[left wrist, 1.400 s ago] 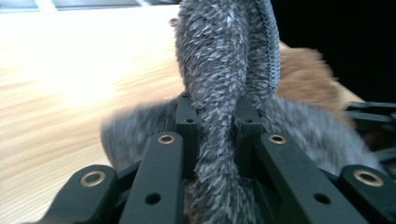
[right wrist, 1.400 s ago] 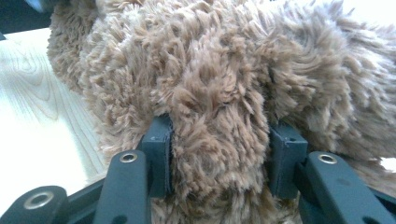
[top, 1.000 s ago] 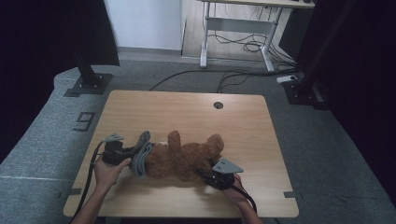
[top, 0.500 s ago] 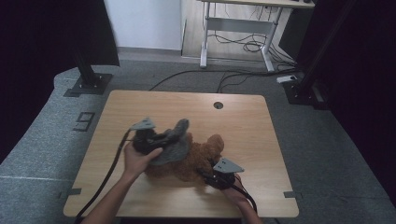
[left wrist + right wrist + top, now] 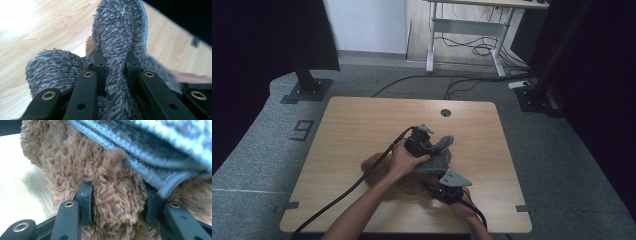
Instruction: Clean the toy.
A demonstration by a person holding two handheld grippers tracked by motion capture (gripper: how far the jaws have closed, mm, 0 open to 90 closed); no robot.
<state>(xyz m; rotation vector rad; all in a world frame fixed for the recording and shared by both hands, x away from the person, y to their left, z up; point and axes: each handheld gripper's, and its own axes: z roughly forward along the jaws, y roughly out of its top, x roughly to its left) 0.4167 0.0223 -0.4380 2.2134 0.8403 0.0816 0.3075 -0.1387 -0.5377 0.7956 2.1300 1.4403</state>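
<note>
The left claw (image 5: 115,72) is clamped on a fold of the fuzzy grey garment (image 5: 117,37), its 2 jaws pinching the fabric between them; in the high view this claw (image 5: 428,144) sits over the brown teddy bear (image 5: 379,165), carrying the grey garment (image 5: 438,152) across the bear's upper body. The right claw (image 5: 117,207) grips a furry part of the bear (image 5: 75,162), just under the garment's ribbed hem (image 5: 140,152). The bear lies on the wooden worktop (image 5: 362,120), near its front edge, with the right claw (image 5: 437,189) at the bear's right side.
</note>
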